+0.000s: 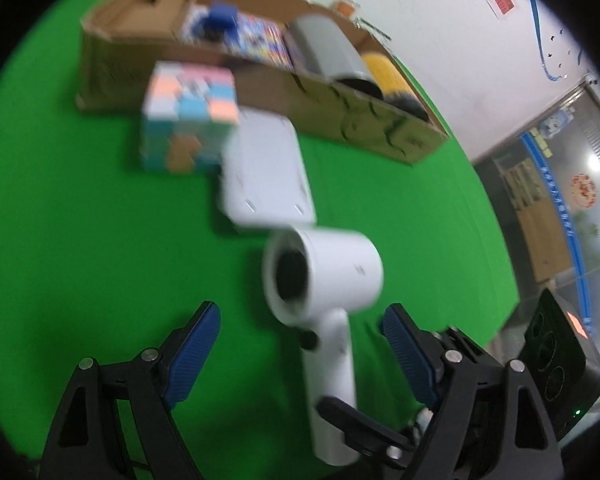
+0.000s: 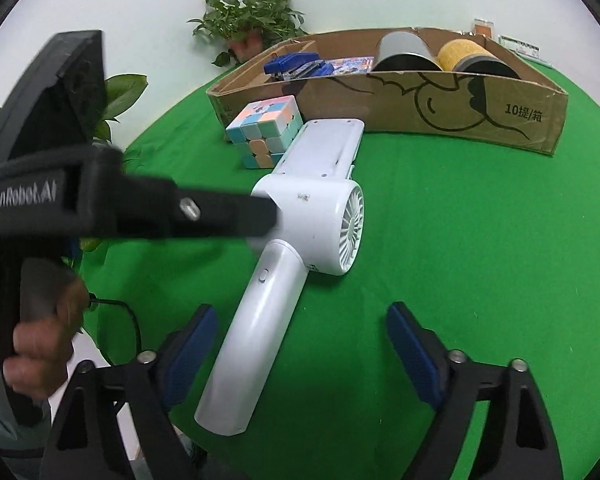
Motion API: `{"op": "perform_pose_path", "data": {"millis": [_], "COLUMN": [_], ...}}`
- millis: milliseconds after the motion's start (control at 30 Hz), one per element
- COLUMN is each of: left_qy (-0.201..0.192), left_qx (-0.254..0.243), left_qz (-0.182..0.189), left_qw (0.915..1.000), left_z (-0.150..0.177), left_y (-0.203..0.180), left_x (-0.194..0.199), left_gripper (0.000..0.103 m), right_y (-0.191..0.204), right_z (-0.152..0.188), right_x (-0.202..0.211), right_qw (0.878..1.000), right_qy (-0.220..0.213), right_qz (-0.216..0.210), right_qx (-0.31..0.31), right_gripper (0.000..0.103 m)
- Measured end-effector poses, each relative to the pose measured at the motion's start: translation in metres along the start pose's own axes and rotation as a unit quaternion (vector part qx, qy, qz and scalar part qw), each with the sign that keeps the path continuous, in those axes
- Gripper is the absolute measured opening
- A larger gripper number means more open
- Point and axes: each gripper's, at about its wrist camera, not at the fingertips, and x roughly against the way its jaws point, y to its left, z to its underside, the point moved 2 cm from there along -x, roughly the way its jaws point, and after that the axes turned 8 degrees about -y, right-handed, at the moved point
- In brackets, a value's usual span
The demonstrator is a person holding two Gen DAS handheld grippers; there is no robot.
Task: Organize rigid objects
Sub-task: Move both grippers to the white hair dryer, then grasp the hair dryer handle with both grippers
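Cardboard box (image 2: 480, 120) is sitting at the far side of the green tabletop (image 2: 460, 260), holding a blue stapler (image 2: 292, 65), a grey can (image 2: 404, 53), a yellow can (image 2: 472, 58) and colourful printed packs (image 2: 350, 65). Just near of it, a cube (image 2: 264, 130), a white case (image 2: 320, 152) and a white fan (image 2: 300, 240) are lying. Left claw (image 1: 300, 356) is spread around the fan's handle; right claw (image 2: 300, 356) is spread, the handle end beside its left pad.

Both wrist cameras look steeply down, close over green table (image 1: 80, 240); both see hair dryer (image 2: 300, 224), cardboard box (image 2: 460, 108).
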Motion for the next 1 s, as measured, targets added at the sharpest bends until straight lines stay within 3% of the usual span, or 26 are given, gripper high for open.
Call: {"op": "perform_pose_path", "data": {"millis": [67,133,267,300,333,467,567,1000], "left_qy": [0.014,0.03,0.045,0.051,0.057,0.063,0.068,0.04], "left_qx": [0.013,0.025,0.035,0.038,0.042,0.044,0.054,0.027], "left_qz": [0.022,0.032,0.047,0.052,0.056,0.055,0.052,0.038], "left_qw": [0.9996,0.9987,0.9973,0.9966,0.9959,0.9956,0.9948,0.9981], "left_z": [0.005,0.01,0.015,0.014,0.015,0.015,0.015,0.01], "left_y": [-0.001,-0.002,-0.004,-0.004,-0.003,-0.006,-0.004,-0.014], "left_x": [-0.008,-0.017,-0.026,-0.028,-0.029,-0.03,-0.034,-0.02], "left_gripper": [0.083,0.071,0.061,0.053,0.046,0.044,0.032,0.031], "right_y": [0.0,0.001,0.008,0.01,0.012,0.015,0.017,0.015], "right_z": [0.002,0.0,-0.002,-0.002,-0.002,0.002,0.003,0.0], "right_x": [0.001,-0.002,-0.004,-0.005,-0.006,-0.014,-0.015,-0.007], "right_qw": [1.0,1.0,1.0,0.999,0.999,0.999,0.999,0.999], "right_qy": [-0.003,-0.001,-0.002,0.0,0.004,0.022,0.027,0.004], "right_qz": [-0.002,-0.013,-0.03,-0.032,-0.035,-0.039,-0.036,-0.002], "right_qx": [0.003,0.002,0.01,0.012,0.013,0.007,0.016,0.032], "right_gripper": [0.074,0.067,0.052,0.049,0.048,0.047,0.037,0.029]}}
